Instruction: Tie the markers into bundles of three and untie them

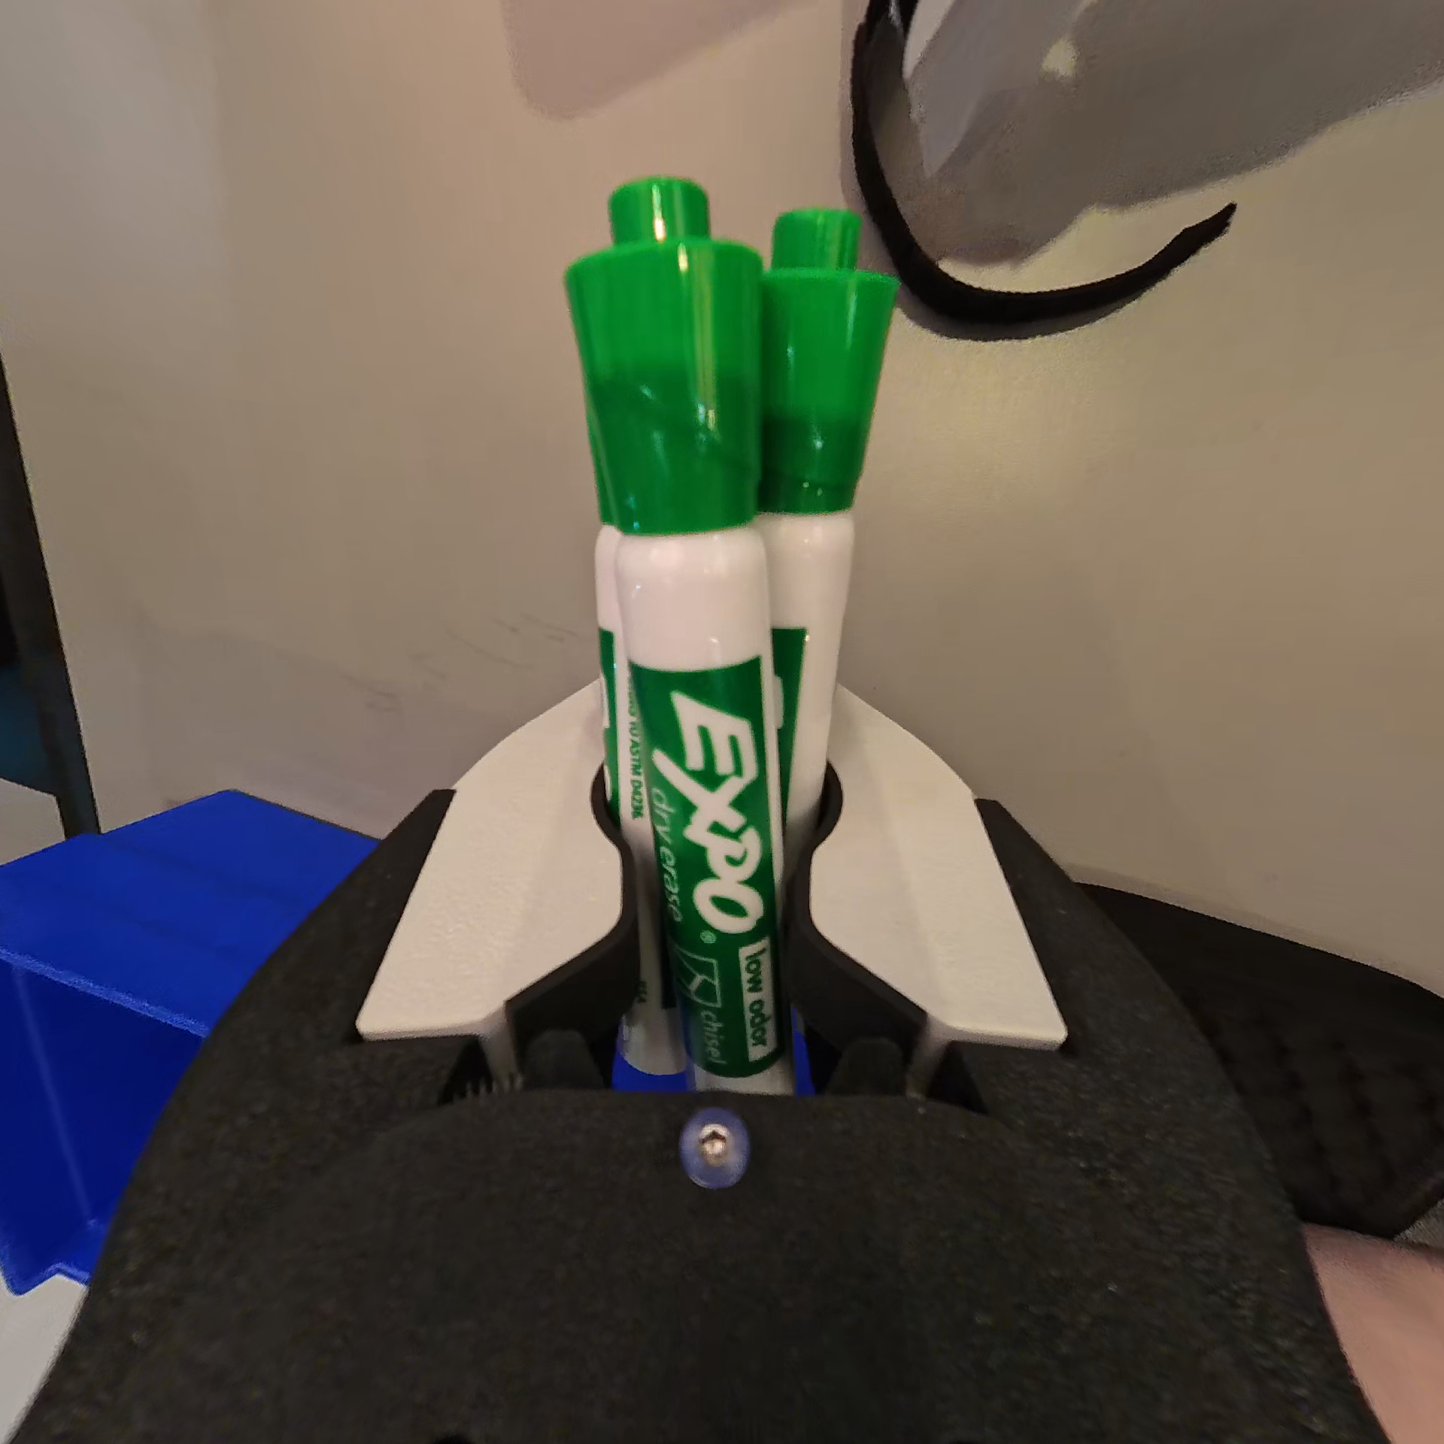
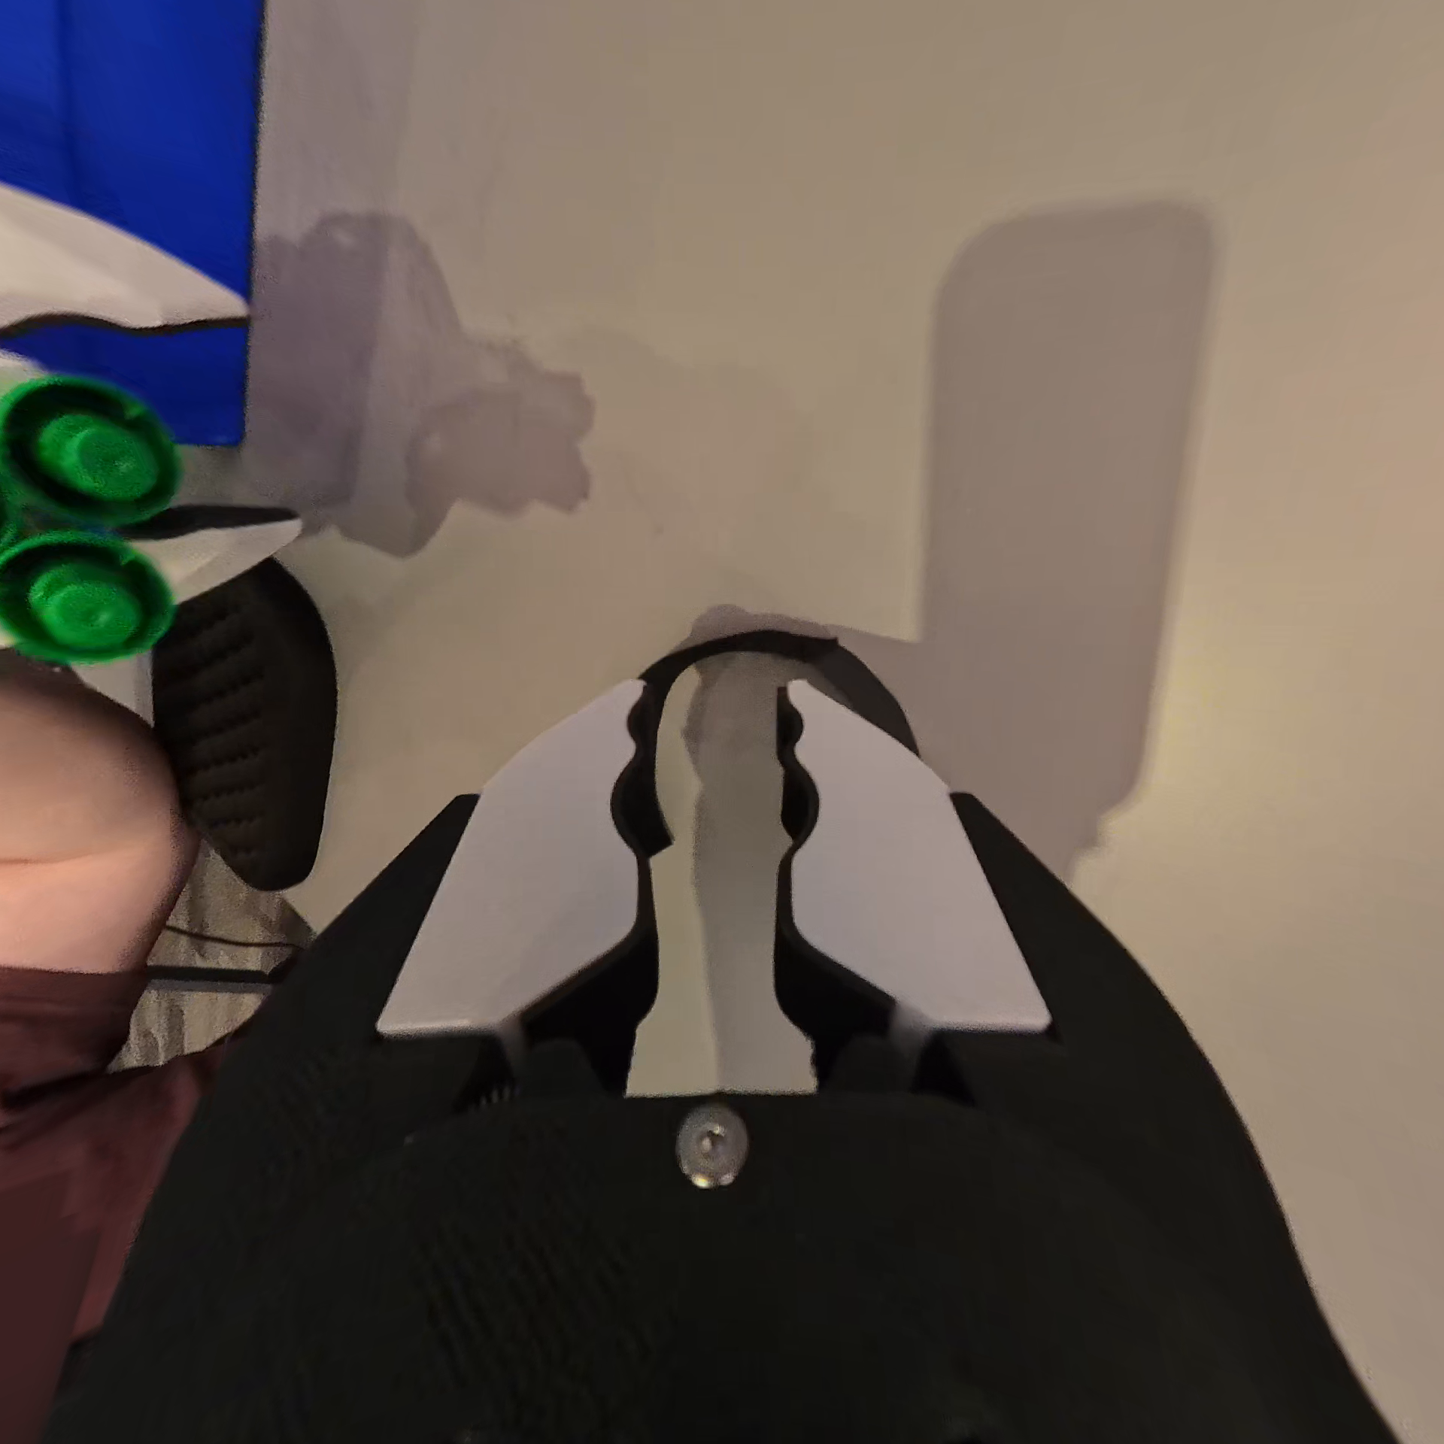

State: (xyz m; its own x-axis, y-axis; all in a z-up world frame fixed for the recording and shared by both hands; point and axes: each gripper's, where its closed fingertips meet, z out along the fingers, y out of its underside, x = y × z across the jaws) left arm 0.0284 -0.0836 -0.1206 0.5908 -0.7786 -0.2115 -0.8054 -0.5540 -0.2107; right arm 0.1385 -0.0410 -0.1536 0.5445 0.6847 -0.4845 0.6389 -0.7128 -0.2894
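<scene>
Three green-capped white dry-erase markers (image 1: 695, 594) stand together between the white fingers (image 1: 508, 883) of our left gripper (image 1: 715, 789), which close narrowly around the barrels low down, so the caps point up and away from the camera; we see two caps clearly and the edge of a third barrel behind the front one. No band shows around them in this view. Beyond the caps, up and to the right, a thin black strap (image 1: 1008, 289) curves under the blurred grey body of the other tool. A blue plastic bin (image 1: 101, 1016) sits at the lower left on the pale cream counter (image 1: 312, 469). In the right wrist view, our right gripper (image 2: 719, 688) hangs over the same counter with its fingers parted by a moderate gap; the black strap loops just past the tips and one end runs along the inner face of the left-hand finger, though we cannot tell whether it is pinched. Two green cap ends appear at the far left there.
</scene>
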